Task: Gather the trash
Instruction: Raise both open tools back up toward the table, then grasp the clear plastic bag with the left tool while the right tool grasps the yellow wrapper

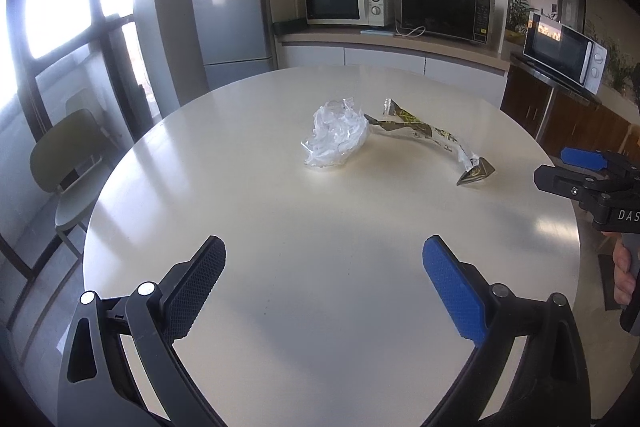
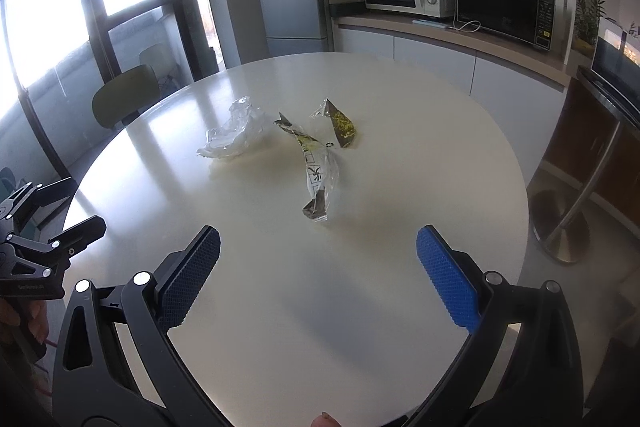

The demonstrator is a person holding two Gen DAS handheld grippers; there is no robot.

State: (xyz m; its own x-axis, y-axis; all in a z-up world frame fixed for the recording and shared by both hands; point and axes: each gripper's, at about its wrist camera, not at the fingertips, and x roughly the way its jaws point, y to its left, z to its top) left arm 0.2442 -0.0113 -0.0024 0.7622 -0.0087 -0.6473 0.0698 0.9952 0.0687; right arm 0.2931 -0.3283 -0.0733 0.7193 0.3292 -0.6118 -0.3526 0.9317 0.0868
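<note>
Two pieces of trash lie near the middle of a round white table (image 1: 280, 227) (image 2: 400, 147). One is a crumpled clear plastic bag (image 1: 336, 133) (image 2: 234, 131). Beside it lies a torn gold-and-clear wrapper (image 1: 428, 135) (image 2: 320, 163), long and twisted. My left gripper (image 1: 324, 283) hovers open over the near table edge, well short of the bag. My right gripper (image 2: 318, 271) is open too, a short way in front of the wrapper's near end. Each gripper shows at the edge of the other's view: the right gripper (image 1: 576, 171) and the left gripper (image 2: 48, 243). Nothing is held.
A green chair (image 1: 68, 163) (image 2: 124, 95) stands left of the table by the windows. Behind are a fridge (image 1: 232, 11) and a counter with a white microwave (image 1: 348, 3) and a black microwave (image 1: 444, 11). A metal table base (image 2: 568, 227) stands on the right.
</note>
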